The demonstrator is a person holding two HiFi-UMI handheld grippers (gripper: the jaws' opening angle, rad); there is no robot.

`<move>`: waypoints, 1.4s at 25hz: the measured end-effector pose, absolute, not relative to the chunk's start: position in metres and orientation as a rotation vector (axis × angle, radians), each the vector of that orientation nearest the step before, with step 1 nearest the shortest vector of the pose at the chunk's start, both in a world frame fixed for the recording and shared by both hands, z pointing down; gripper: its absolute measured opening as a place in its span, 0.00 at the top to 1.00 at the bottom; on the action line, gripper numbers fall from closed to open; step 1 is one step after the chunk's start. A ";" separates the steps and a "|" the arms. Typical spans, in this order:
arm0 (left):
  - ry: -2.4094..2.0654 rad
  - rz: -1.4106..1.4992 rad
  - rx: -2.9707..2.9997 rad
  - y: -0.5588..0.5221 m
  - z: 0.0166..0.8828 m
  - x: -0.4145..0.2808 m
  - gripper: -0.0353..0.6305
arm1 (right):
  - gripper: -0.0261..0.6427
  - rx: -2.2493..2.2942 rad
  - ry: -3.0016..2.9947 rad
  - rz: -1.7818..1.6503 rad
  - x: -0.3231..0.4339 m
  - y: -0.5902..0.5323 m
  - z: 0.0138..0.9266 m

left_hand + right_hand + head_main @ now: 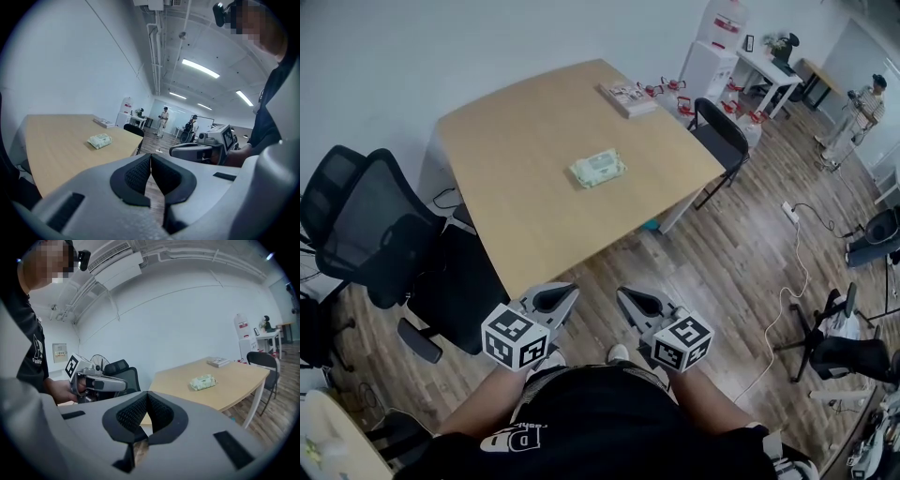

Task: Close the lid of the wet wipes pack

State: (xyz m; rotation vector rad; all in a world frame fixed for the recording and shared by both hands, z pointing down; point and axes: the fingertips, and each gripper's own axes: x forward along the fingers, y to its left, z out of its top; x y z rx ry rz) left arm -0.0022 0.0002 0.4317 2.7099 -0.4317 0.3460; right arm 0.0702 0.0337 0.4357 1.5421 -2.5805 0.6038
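A pale green wet wipes pack lies flat near the middle of the wooden table; it also shows in the left gripper view and the right gripper view. Whether its lid is up cannot be told at this distance. My left gripper and right gripper hang side by side over the floor, well short of the table's near edge. Both are shut with nothing between the pads. The left gripper points toward the table, and so does the right gripper.
A black office chair stands at the table's left, another black chair at its far right corner. A stack of booklets rests on the far edge. A cable trails across the wood floor. People stand at the room's far end.
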 end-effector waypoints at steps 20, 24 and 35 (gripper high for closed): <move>-0.449 0.349 2.739 0.003 0.431 -0.006 0.92 | 0.95 1.524 -2.575 0.566 0.063 0.040 0.433; -0.447 0.351 2.742 0.004 0.430 -0.007 0.92 | 0.95 1.519 -2.578 0.573 0.062 0.040 0.433; -0.447 0.360 2.734 0.004 0.432 -0.009 0.92 | 0.95 1.515 -2.586 0.592 0.061 0.039 0.434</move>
